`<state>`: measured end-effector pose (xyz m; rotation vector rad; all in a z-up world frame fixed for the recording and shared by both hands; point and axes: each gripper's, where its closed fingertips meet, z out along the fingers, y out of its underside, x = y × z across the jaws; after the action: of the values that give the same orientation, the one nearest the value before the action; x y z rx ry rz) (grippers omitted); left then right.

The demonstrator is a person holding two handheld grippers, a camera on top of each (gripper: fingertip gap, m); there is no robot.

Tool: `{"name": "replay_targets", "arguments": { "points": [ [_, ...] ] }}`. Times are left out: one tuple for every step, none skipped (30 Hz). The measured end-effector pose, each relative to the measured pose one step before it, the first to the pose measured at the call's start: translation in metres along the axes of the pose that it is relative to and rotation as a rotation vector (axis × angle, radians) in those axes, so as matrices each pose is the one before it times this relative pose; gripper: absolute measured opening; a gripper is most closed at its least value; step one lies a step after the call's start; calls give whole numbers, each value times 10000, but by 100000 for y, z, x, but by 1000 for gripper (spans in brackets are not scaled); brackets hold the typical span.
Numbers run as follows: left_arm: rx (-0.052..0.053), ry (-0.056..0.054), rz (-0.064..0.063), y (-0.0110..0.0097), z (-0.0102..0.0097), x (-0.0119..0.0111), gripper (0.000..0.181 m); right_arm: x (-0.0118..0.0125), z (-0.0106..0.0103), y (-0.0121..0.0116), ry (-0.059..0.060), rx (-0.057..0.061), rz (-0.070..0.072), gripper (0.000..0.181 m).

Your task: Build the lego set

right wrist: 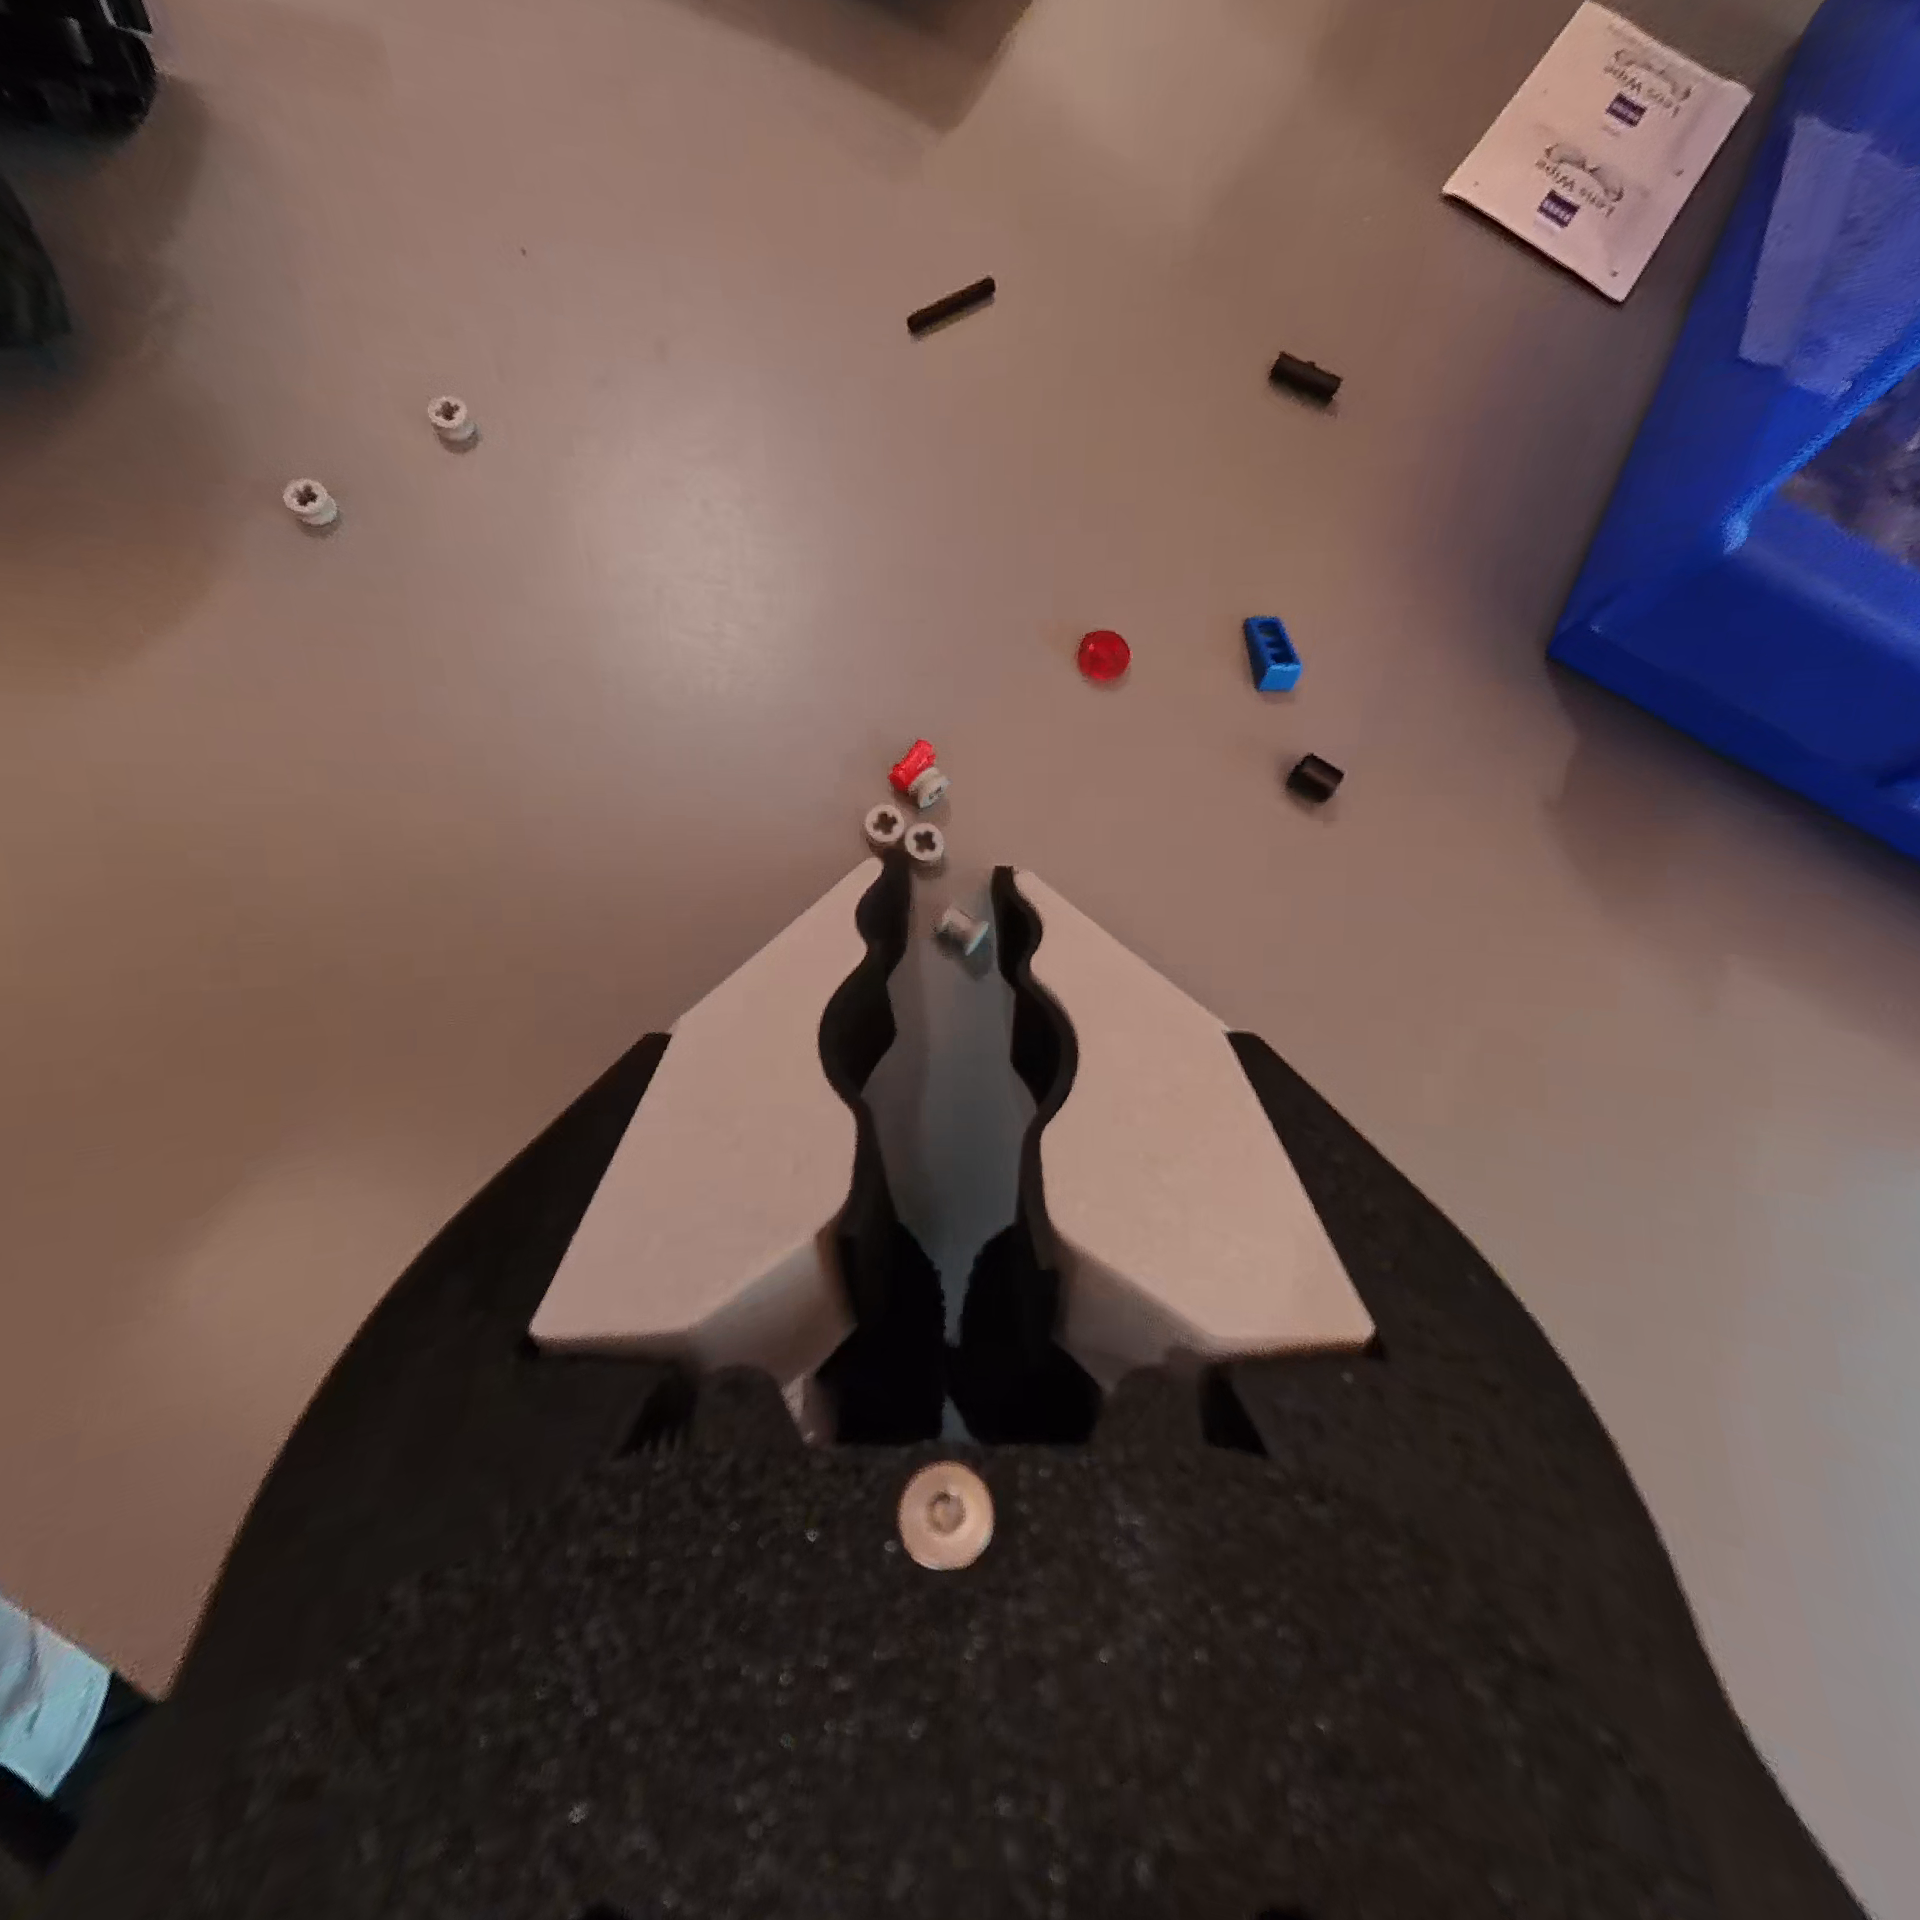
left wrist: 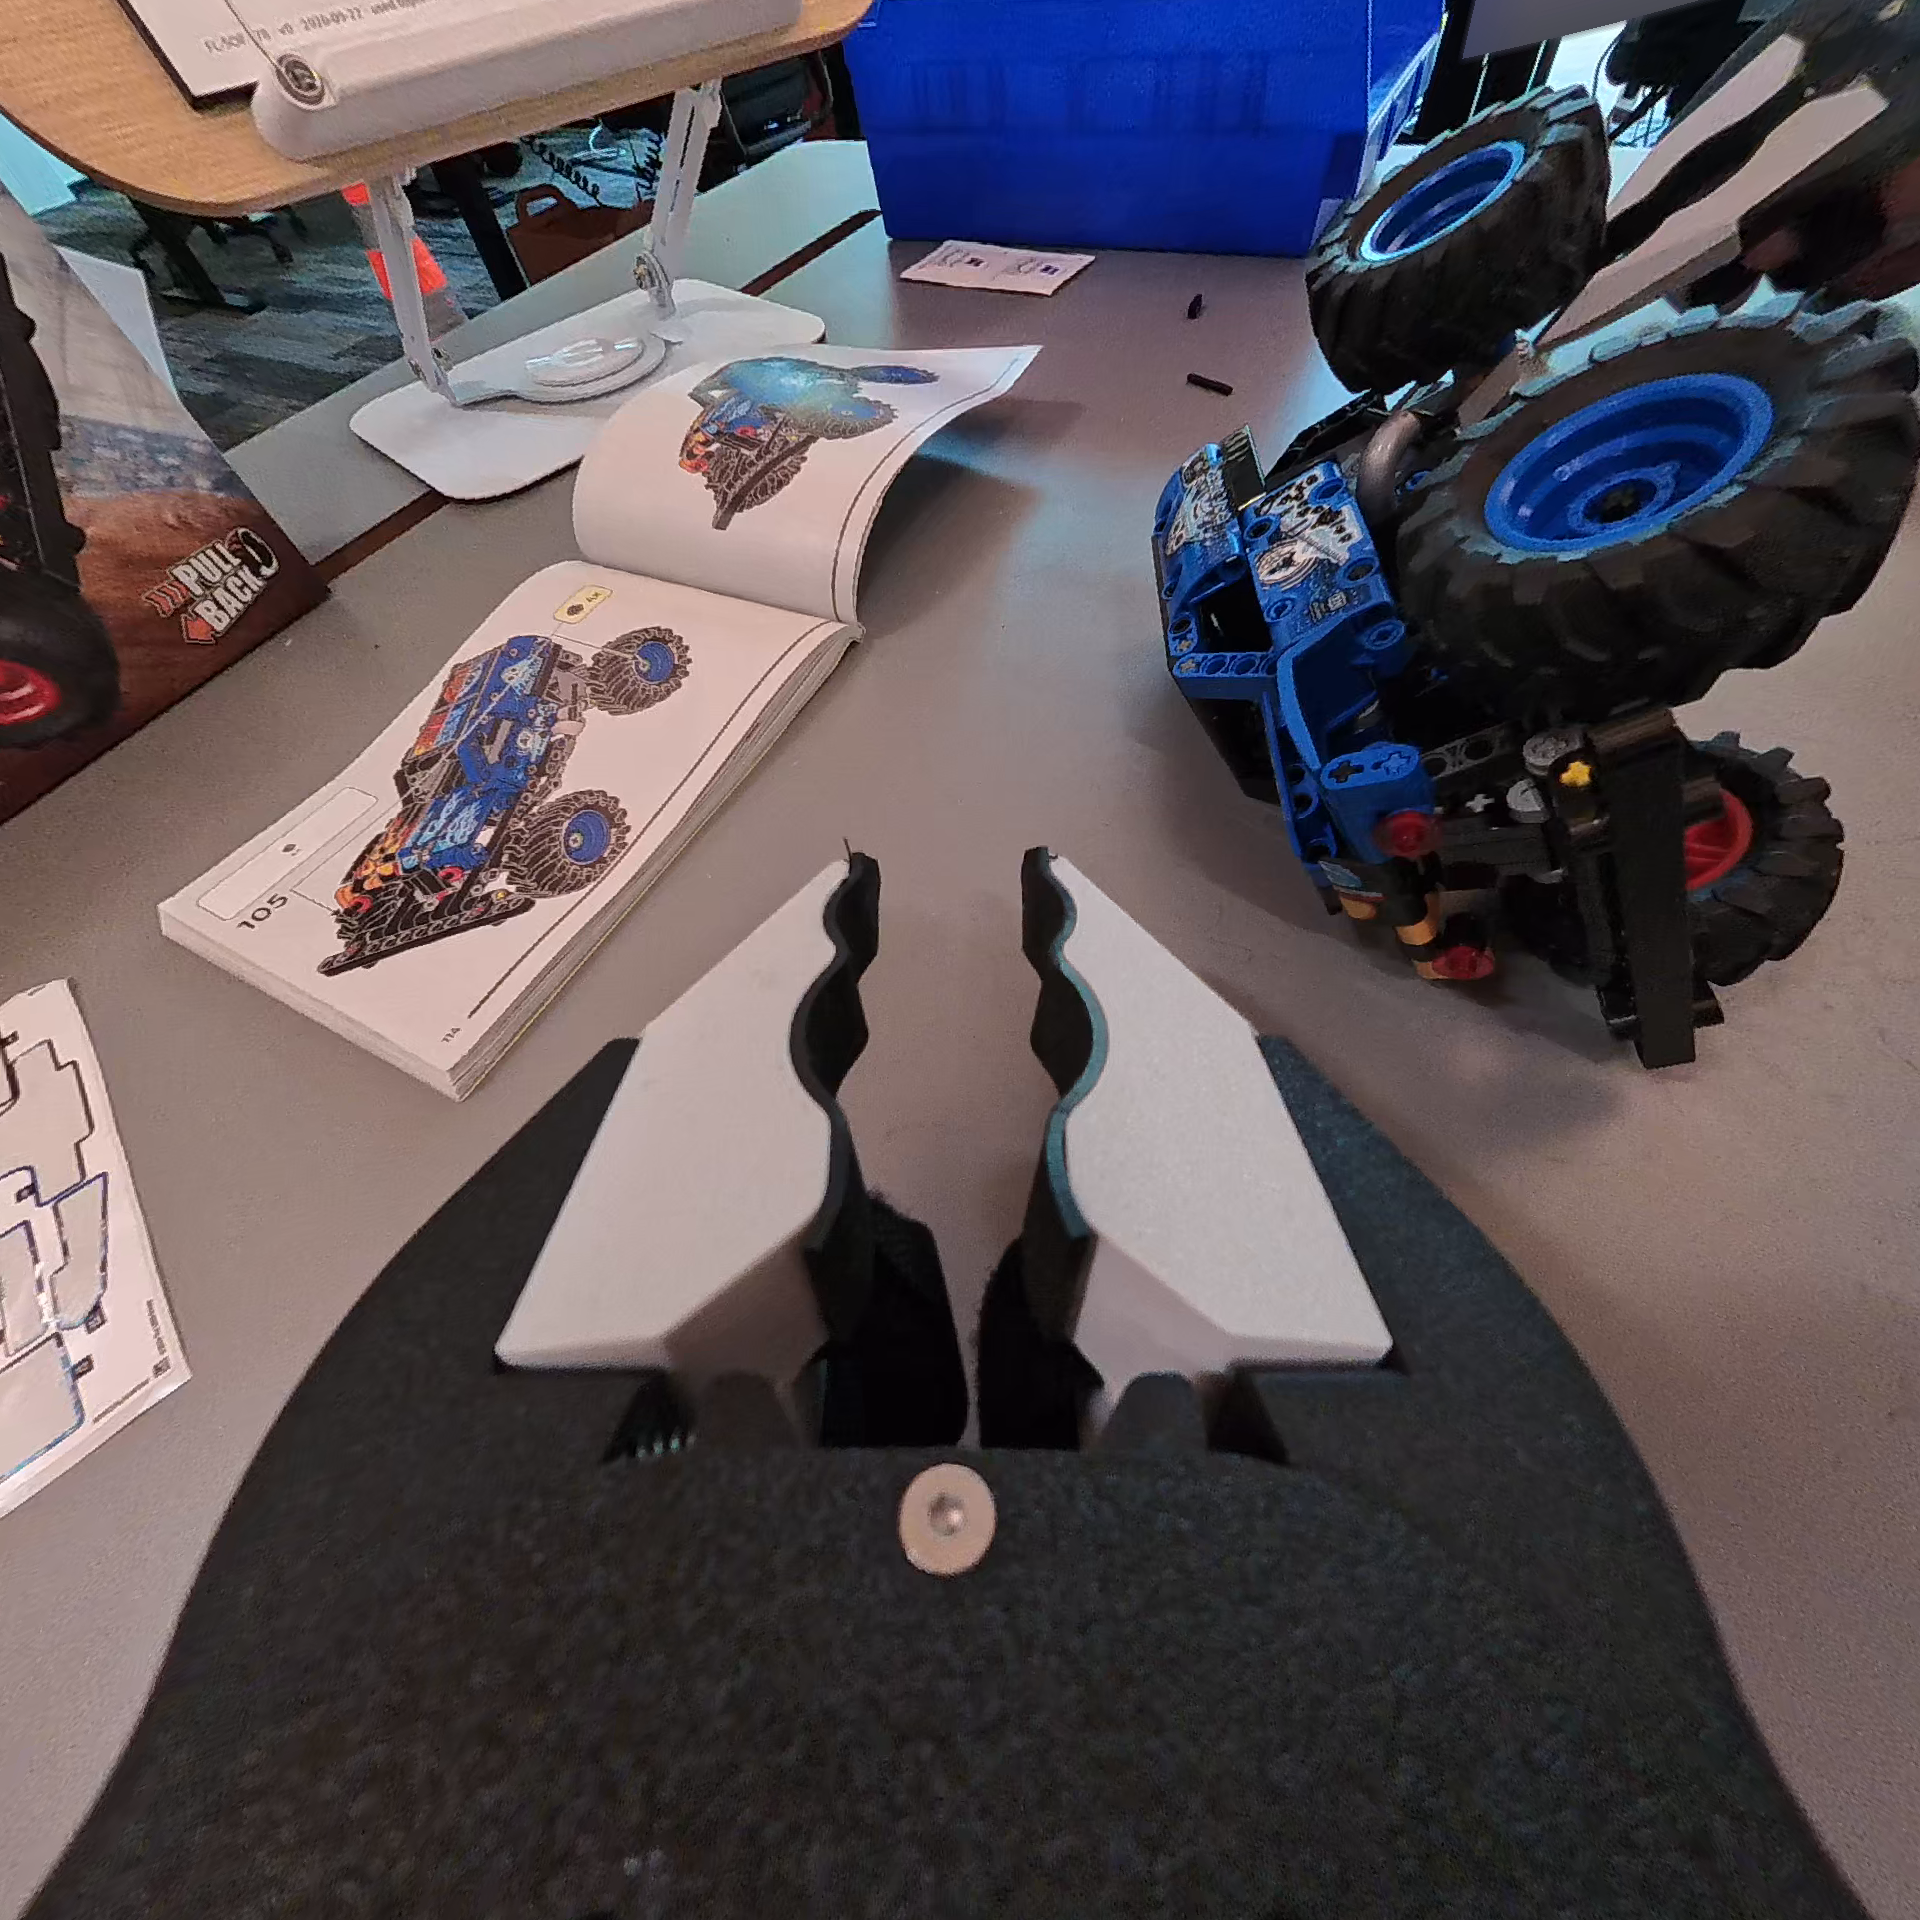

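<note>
Ahead and left of the left gripper, an open instruction booklet lies on the grey table; ahead and right, a blue toy monster truck lies tipped on its side. Between the right gripper fingertips sits a small grey pin, two grey bushings just beyond, a red round stud farther ahead right.

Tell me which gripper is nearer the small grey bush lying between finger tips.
Right. The right gripper has the grey bush between its open fingers; the left gripper hovers over bare table, no bush near.
</note>
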<state>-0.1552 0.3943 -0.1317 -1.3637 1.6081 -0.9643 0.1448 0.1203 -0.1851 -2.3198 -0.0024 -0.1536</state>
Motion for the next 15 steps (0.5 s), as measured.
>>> {"name": "replay_targets", "arguments": {
  "points": [
    [3,-5,-4,0,-7,-4,26,-51,106,-72,5,-6,-88,15],
    [14,-5,-10,-19,-13,-19,26,5,86,-94,15,6,-54,14],
    [14,-1,-15,-17,-14,-20,26,-84,73,-90,-59,4,-44,14],
    [0,10,-19,5,-2,-12,26,-150,84,-68,-89,13,-29,13],
    [-9,9,-19,9,10,-5,26,-101,56,-54,-52,-8,-19,11],
    [-3,7,-10,3,6,-4,26,-76,42,-54,-29,6,-35,10],
    [1,2,3,-3,1,11,26,-92,55,-63,-32,17,-48,9],
    [-1,-2,14,-1,0,8,26,-51,55,-50,-11,3,-37,8],
    [-6,1,19,12,2,28,27,-96,45,-30,-59,-4,-25,7],
    [-9,-3,17,5,5,13,27,15,42,-36,4,-3,1,7],
    [-6,-7,13,11,10,0,27,35,22,-10,21,-12,7,7],
    [1,-4,5,1,-8,2,26,58,-14,-1,53,-20,11,6],
    [3,-1,-9,2,-8,-3,26,-73,-103,-159,30,38,-8,6],
    [9,-2,-22,-9,-18,-25,26,-438,-277,-568,-69,170,-41,6],
    [11,2,-33,-14,-8,-33,26,-930,-391,-1064,-183,327,-100,6]
  ]
}}
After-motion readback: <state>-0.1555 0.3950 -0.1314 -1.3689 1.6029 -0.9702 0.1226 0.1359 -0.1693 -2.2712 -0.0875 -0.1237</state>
